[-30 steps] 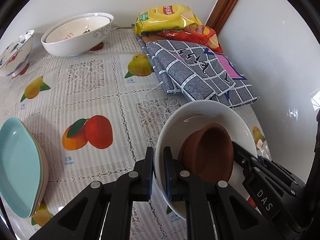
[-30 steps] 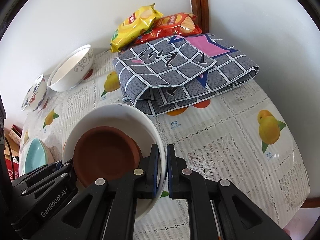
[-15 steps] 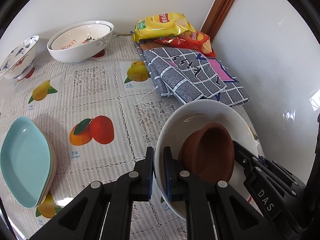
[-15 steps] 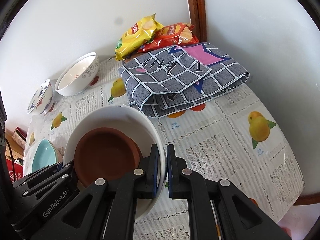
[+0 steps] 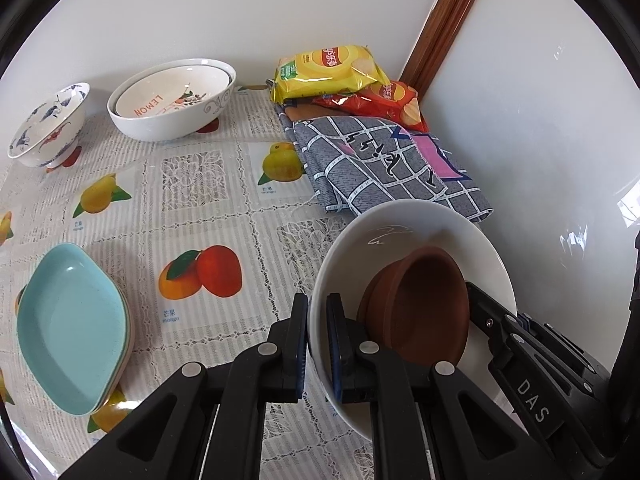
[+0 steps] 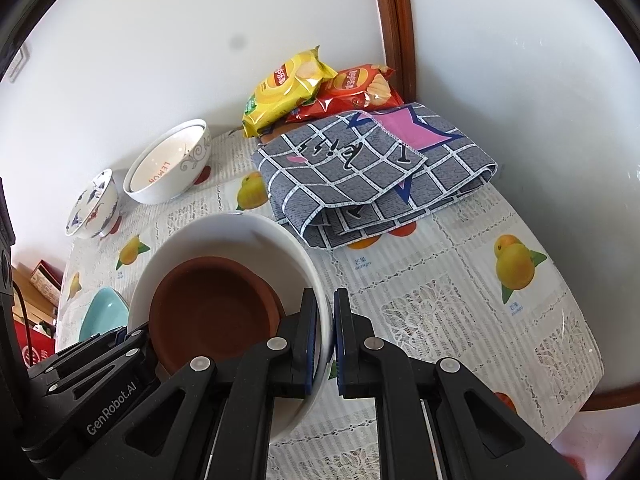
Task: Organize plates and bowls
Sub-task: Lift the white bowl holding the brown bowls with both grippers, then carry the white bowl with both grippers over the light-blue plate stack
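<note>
A large white bowl [image 5: 400,232] [image 6: 240,236] hangs above the table with a brown clay dish [image 5: 424,304] [image 6: 212,312] lying inside it. My left gripper [image 5: 317,320] is shut on the bowl's left rim, and my right gripper [image 6: 325,320] is shut on its right rim. Each gripper shows at the far edge of the other's view. At the back stand nested white bowls [image 5: 172,100] [image 6: 168,168] marked LEMON and a blue-and-red patterned bowl [image 5: 48,124] [image 6: 92,208]. Stacked teal dishes [image 5: 72,332] [image 6: 104,312] lie on the left.
A folded grey checked cloth [image 5: 380,168] [image 6: 372,176] lies in the back right corner, with a yellow chip bag [image 5: 328,68] [image 6: 288,84] and a red chip bag [image 5: 380,100] [image 6: 352,88] behind it. The fruit-print tablecloth [image 5: 192,200] [image 6: 460,280] meets walls at back and right.
Both grippers have risen with the white bowl and the brown dish in it; the table and its objects look farther away and more of the table shows.
</note>
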A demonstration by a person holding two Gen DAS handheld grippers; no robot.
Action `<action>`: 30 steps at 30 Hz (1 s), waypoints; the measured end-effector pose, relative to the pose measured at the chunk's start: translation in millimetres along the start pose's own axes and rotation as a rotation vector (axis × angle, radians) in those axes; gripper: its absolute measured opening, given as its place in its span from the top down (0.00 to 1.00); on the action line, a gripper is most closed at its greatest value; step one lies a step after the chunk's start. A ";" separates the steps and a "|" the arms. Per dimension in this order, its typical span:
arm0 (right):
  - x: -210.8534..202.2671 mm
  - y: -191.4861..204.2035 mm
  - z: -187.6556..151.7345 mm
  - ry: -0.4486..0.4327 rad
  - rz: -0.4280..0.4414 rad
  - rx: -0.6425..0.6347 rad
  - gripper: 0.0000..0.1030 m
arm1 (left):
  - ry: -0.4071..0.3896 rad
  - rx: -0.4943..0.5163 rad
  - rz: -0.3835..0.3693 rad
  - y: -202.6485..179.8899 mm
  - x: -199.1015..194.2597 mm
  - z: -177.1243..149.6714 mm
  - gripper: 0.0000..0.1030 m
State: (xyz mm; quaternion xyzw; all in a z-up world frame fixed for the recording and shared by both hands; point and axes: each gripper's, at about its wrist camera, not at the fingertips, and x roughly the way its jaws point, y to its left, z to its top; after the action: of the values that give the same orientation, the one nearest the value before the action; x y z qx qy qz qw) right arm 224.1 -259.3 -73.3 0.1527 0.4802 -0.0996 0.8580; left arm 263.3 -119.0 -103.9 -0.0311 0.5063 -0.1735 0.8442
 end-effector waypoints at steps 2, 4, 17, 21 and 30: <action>-2.6 3.3 0.9 -0.006 0.002 -0.005 0.92 | -0.006 -0.001 0.003 2.2 -3.8 0.2 0.91; -4.6 6.6 1.7 -0.009 0.003 -0.010 0.92 | -0.010 -0.003 0.007 4.0 -6.3 1.2 0.91; -13.5 32.1 3.4 -0.024 0.019 -0.038 0.92 | -0.034 -0.029 0.013 25.9 -23.7 2.0 0.91; -14.6 41.6 3.4 -0.025 0.024 -0.050 0.92 | -0.041 -0.040 0.019 34.9 -29.0 1.6 0.91; -15.4 63.3 2.3 -0.030 0.048 -0.067 0.92 | -0.056 -0.062 0.037 55.3 -41.0 3.7 0.91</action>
State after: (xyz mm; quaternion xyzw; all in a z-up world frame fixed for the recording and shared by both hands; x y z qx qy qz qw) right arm 238.1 -200.7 -48.4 0.1341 0.4665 -0.0652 0.8719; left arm 263.4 -54.3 -80.2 -0.0528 0.4882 -0.1412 0.8596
